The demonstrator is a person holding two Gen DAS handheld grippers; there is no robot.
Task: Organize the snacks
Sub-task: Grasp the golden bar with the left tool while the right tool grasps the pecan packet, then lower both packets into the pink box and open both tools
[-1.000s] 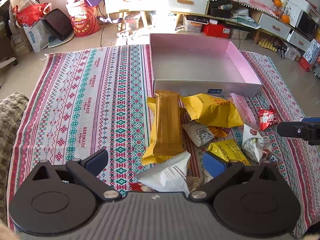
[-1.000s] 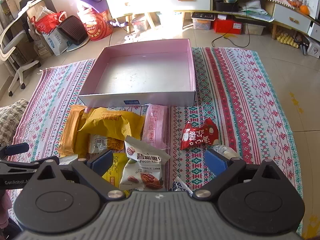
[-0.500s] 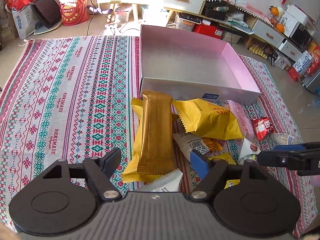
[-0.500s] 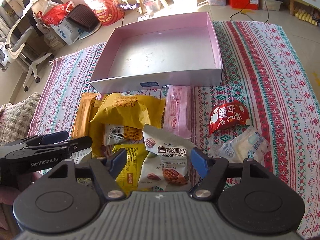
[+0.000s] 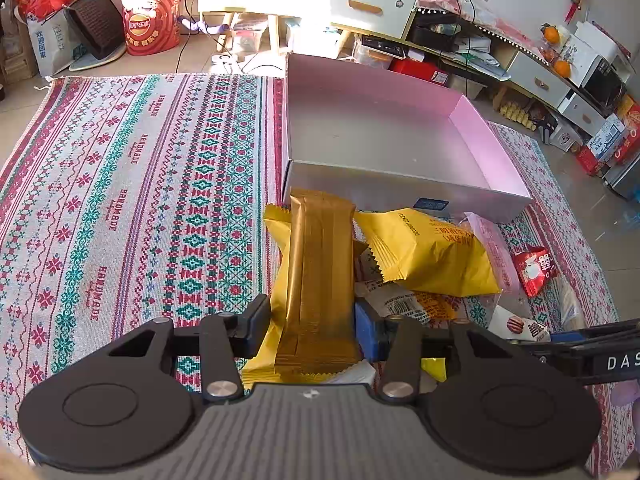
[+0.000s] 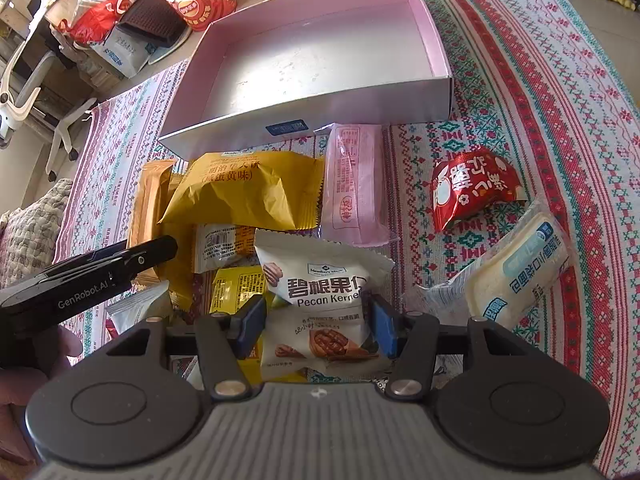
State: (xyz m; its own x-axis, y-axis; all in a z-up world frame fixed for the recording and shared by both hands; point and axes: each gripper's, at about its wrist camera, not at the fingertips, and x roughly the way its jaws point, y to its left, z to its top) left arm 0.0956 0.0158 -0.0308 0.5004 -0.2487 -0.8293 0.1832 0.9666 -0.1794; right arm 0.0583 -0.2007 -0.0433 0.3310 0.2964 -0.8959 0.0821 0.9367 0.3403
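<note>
Left claw [image 5: 312, 322] straddles the gold bar [image 5: 318, 280], jaws apparently touching, firm grip unconfirmed. Right claw [image 6: 316, 326] likewise brackets the pecan packet [image 6: 324, 304]. Both lie in the pile before the empty pink box [image 6: 438, 40]. Risk: slick wrappers slipping out, or neighbouring packets dragging along.

Left gripper [image 5: 314, 328] — now lower and further forward, fingers narrowed from wide apart to either side of the gold bar packet [image 5: 320, 280]. Right gripper [image 6: 318, 326] — likewise advanced, fingers drawn in around the pecan kernel packet [image 6: 324, 300], formerly ahead of it.
</note>
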